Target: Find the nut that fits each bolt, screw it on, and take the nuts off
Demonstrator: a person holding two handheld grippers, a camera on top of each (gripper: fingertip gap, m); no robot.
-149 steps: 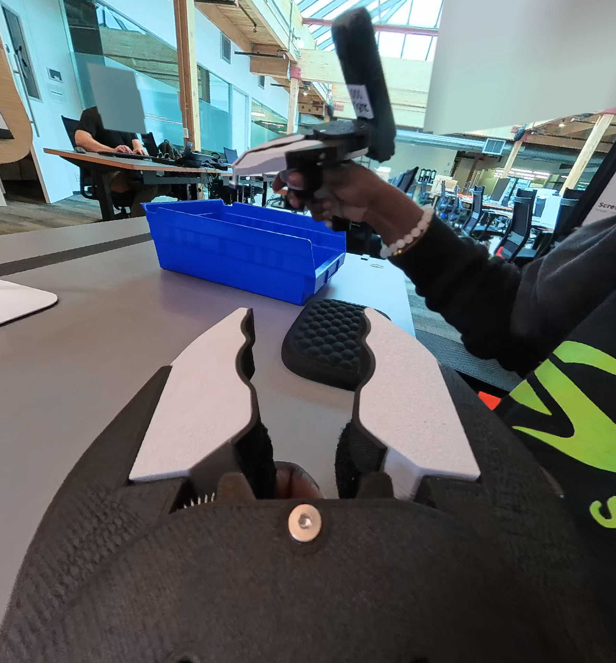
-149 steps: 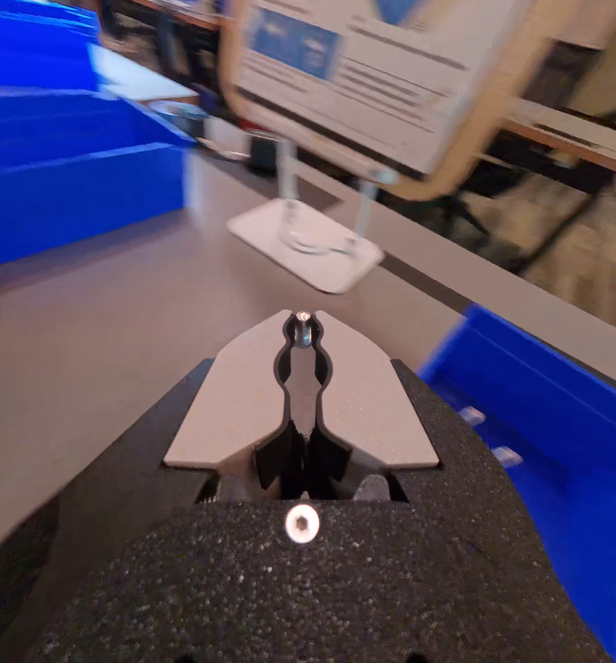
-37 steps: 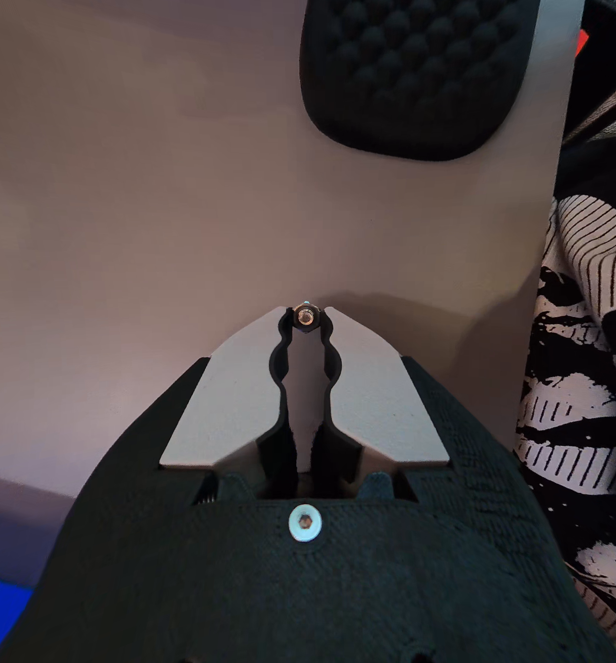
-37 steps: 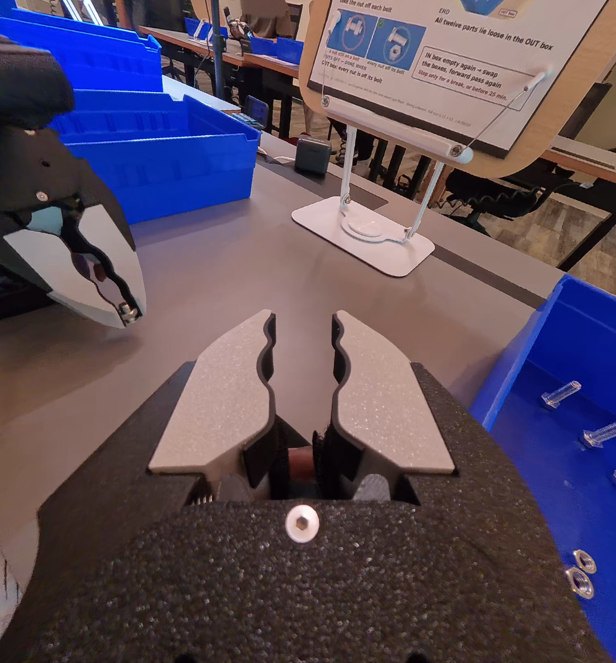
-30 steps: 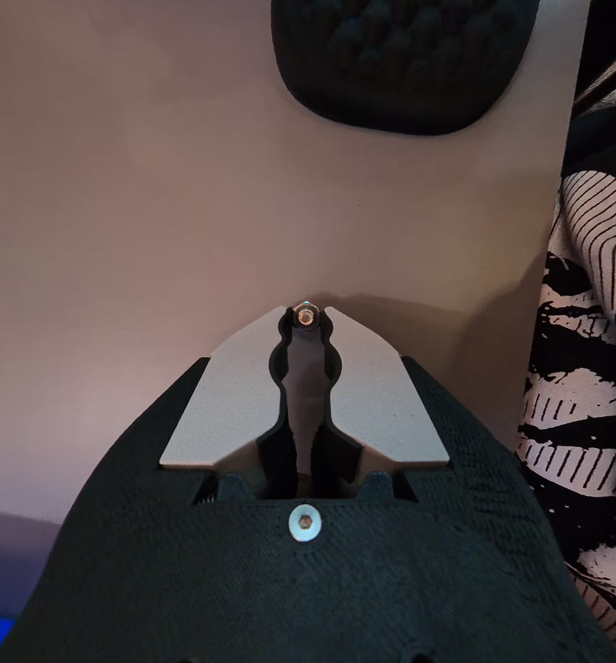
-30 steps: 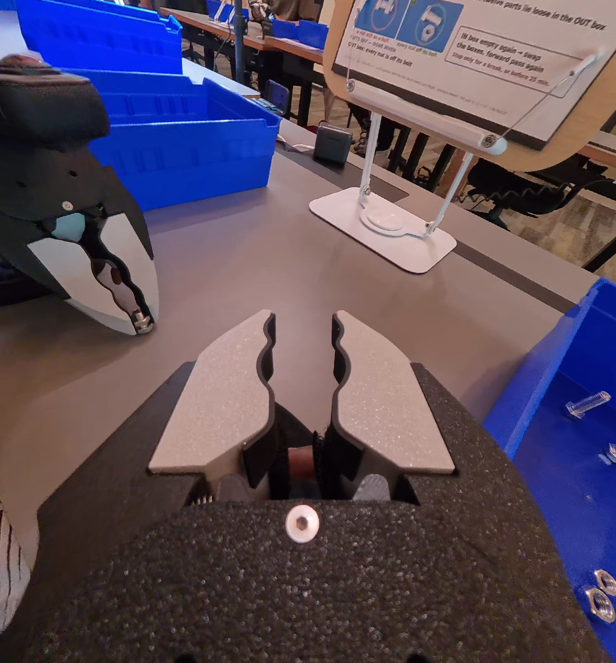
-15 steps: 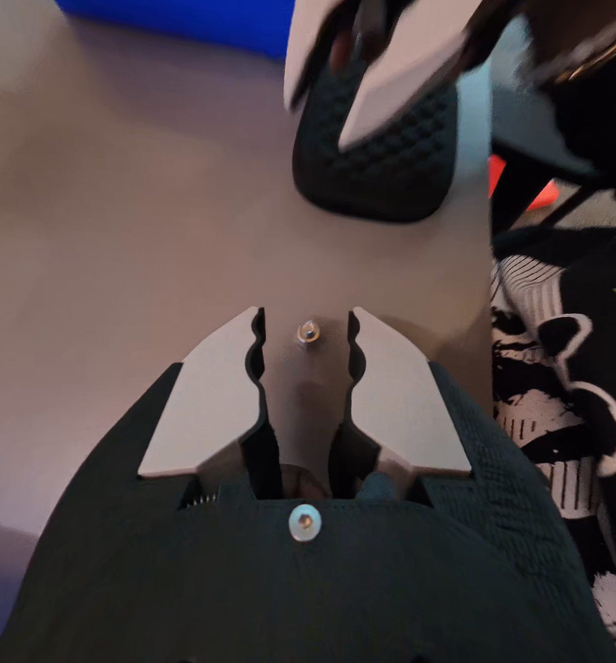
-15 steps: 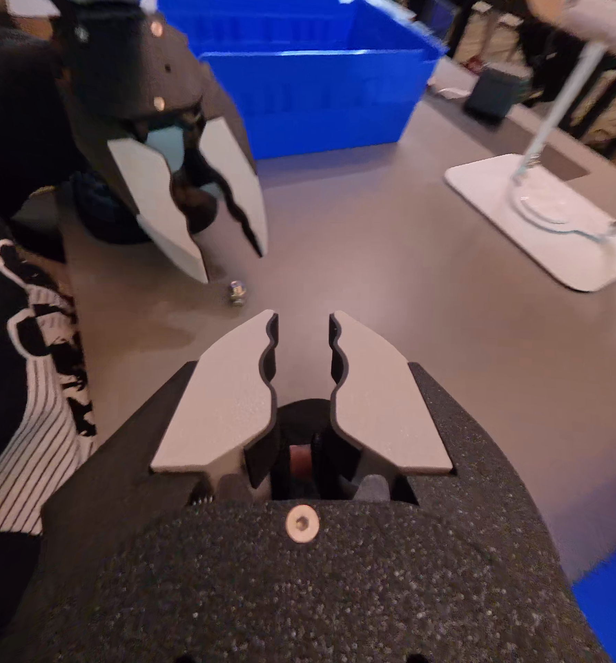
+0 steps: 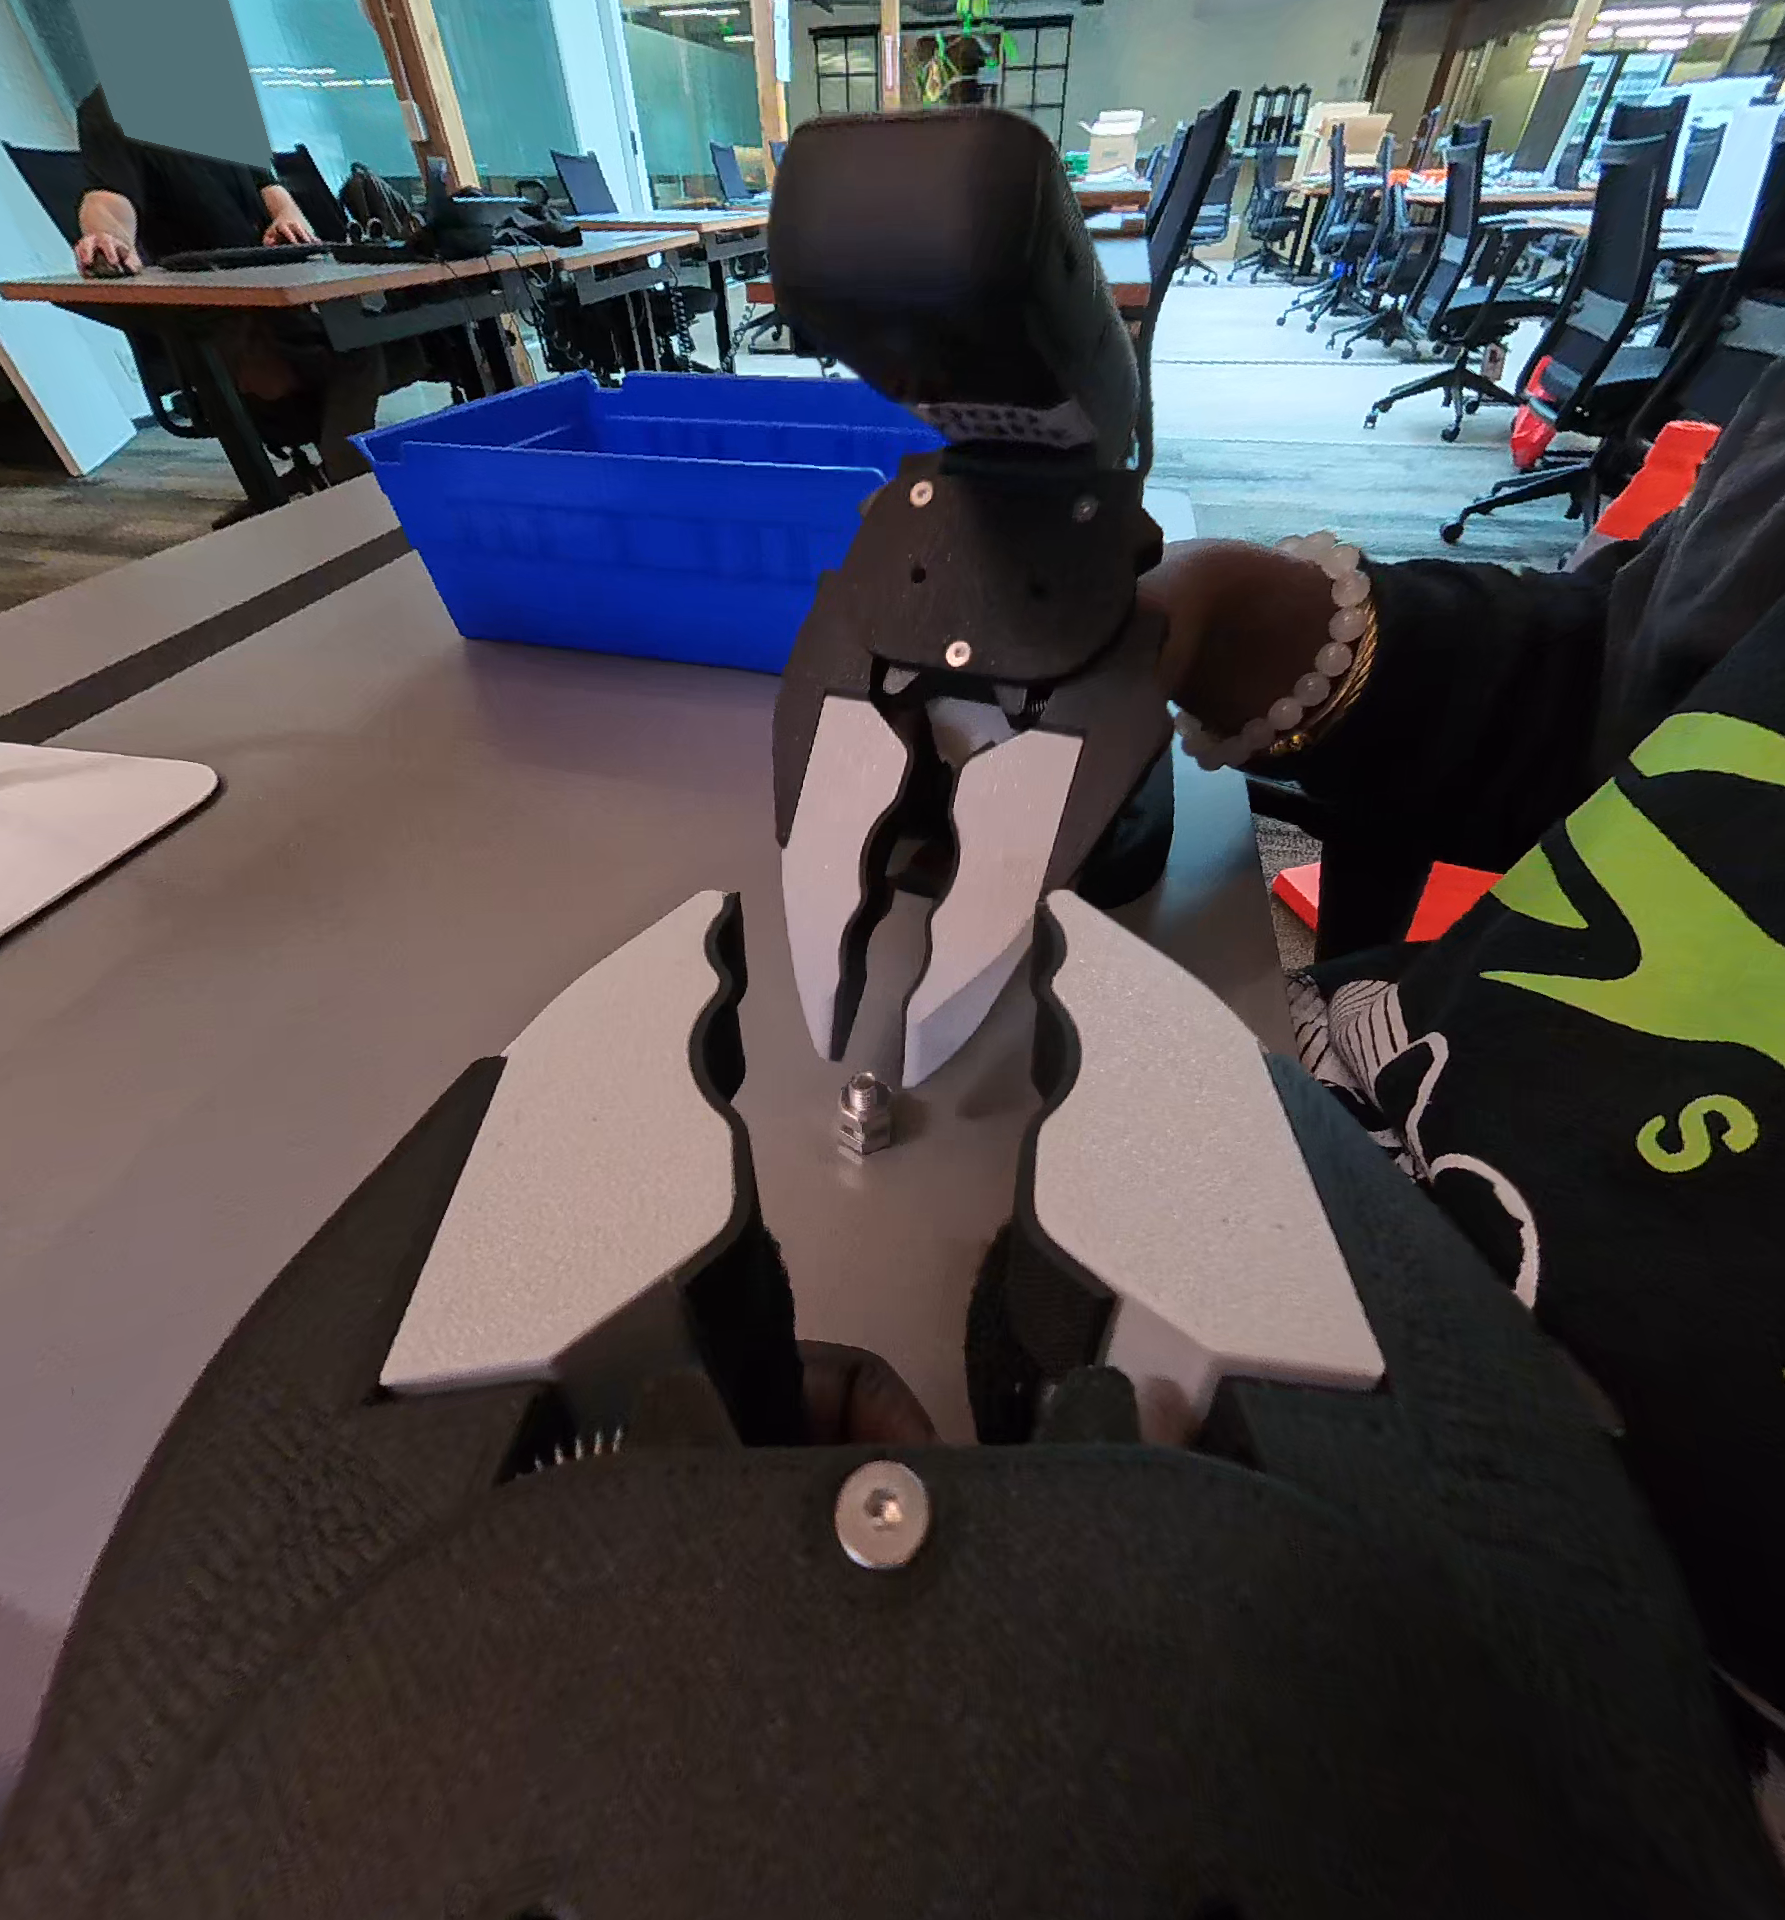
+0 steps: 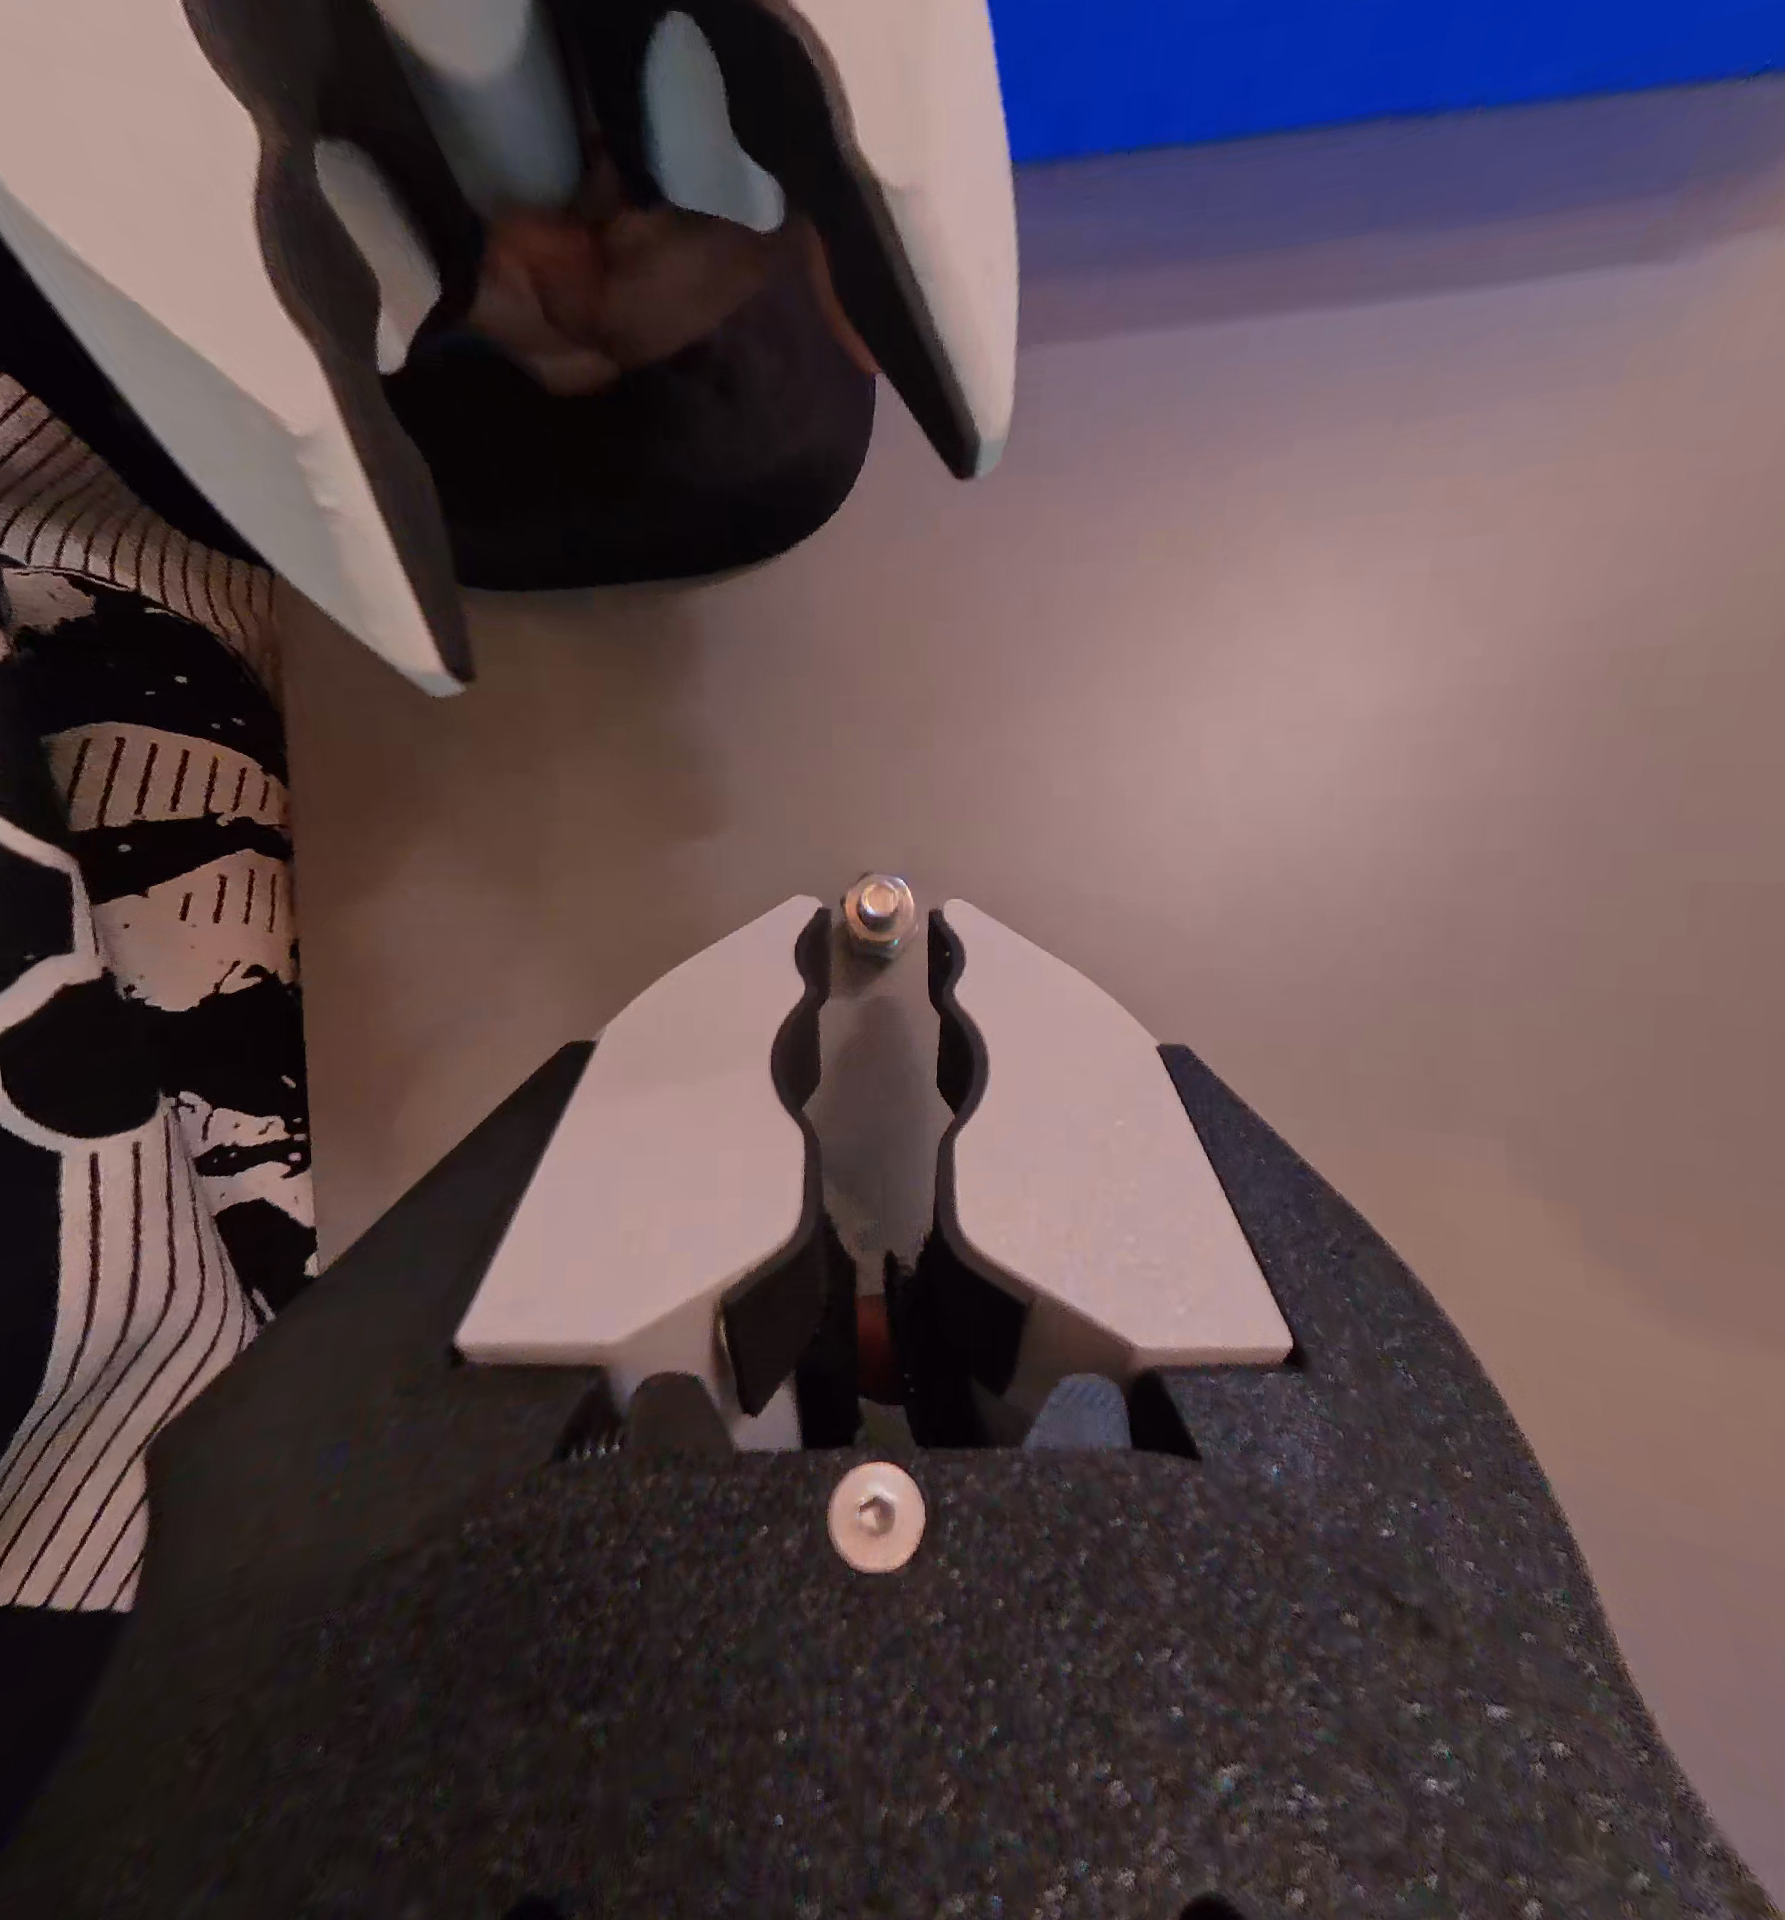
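Since half a second ago the right gripper (image 10: 875, 914) has swung down over the bolt (image 9: 864, 1114), and the left gripper (image 9: 880, 997) has tipped back from its steep downward look at the table (image 9: 296, 935) to a low, level one. One bolt with one nut (image 10: 872, 940) threaded on it stands upright on the grey table, shank end up. It sits just ahead of the left gripper's spread fingertips, on their centre line, touched by neither finger. Two grippers show in all. The left one's jaws stand wide apart and hold nothing. The right one points nearly straight down, its two tips just above the bolt and either side of it, jaws narrowed but with a visible gap and no contact that the pictures show. Only the left wrist view shows the blue bin (image 9: 649, 540) beyond the right gripper, the hand (image 9: 1231, 634) gripping that tool with a bead bracelet at the wrist, the white stand base (image 9: 46, 831) at far left, and a seated person at a distant desk. Only the right wrist view looks down the bolt's axis, showing the nut's hexagon ringed around the shank tip, with the left gripper's open fingers looming at upper left.
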